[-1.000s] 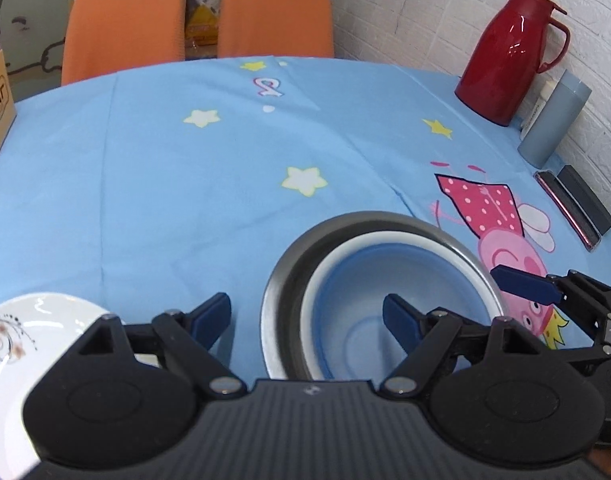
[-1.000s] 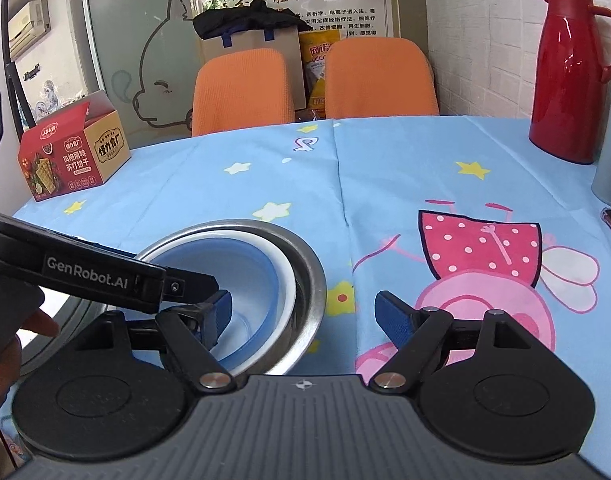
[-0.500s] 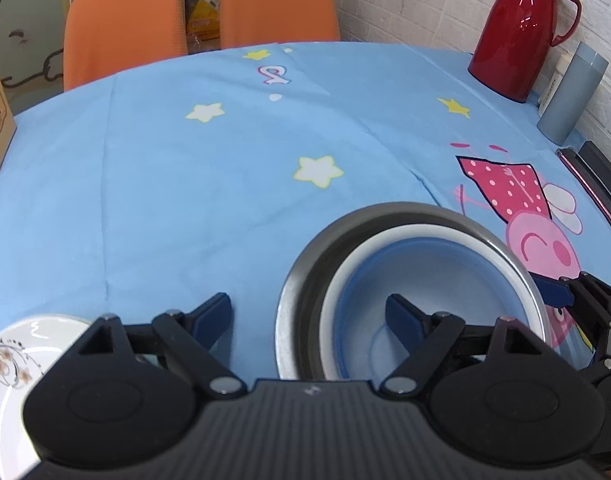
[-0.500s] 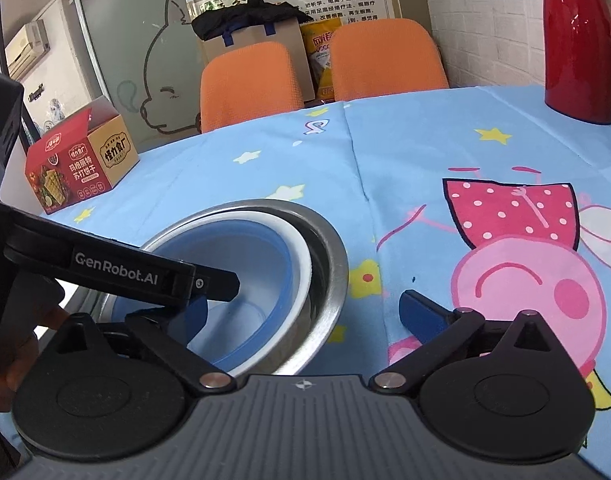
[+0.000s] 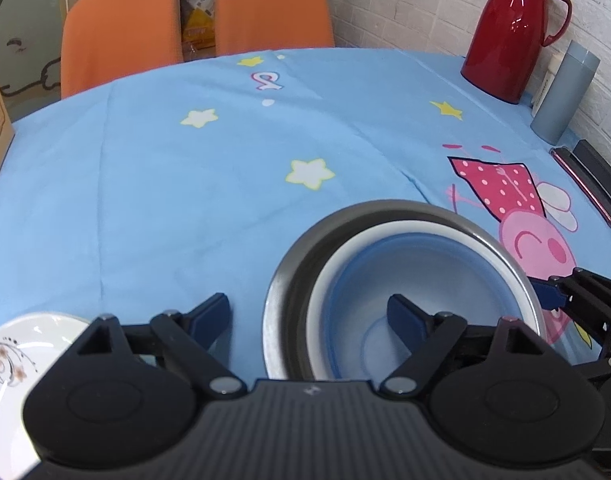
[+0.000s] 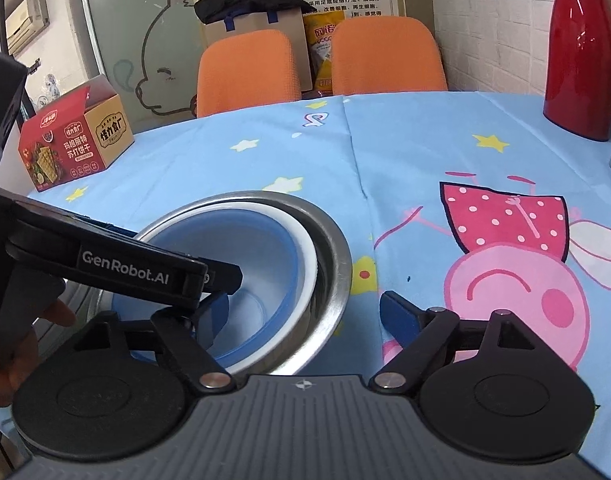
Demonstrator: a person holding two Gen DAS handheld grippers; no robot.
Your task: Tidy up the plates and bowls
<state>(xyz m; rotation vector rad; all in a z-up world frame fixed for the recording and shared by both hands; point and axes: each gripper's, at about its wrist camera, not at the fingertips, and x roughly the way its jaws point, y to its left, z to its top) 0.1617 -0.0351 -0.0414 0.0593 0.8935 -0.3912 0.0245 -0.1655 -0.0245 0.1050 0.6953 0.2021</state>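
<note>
Bowls sit nested near the table's front edge: a blue bowl (image 5: 421,280) inside a white bowl (image 5: 385,236), both inside a steel bowl (image 5: 305,248). The stack rests on the blue tablecloth (image 5: 185,184), beside its pink pig print.

The left gripper (image 5: 309,314) is spread wide, holding nothing. Its jaws straddle the left rim of the stack, with one finger (image 5: 211,312) outside over the cloth and the other reaching down inside the blue bowl.

The right gripper (image 6: 303,310) is likewise wide open and empty. It straddles the right rim of the stack; one finger (image 6: 213,312) hangs over the inside of the blue bowl, the other over the pig print. Whether any finger touches a bowl cannot be told.

A white plate (image 5: 21,356) with a small flower pattern lies to the left of the stack, apart from it. Far across the table stand a red jug (image 5: 509,32) and a grey flask (image 5: 563,92) by the wall, and a snack box (image 6: 73,140) on the left.
</note>
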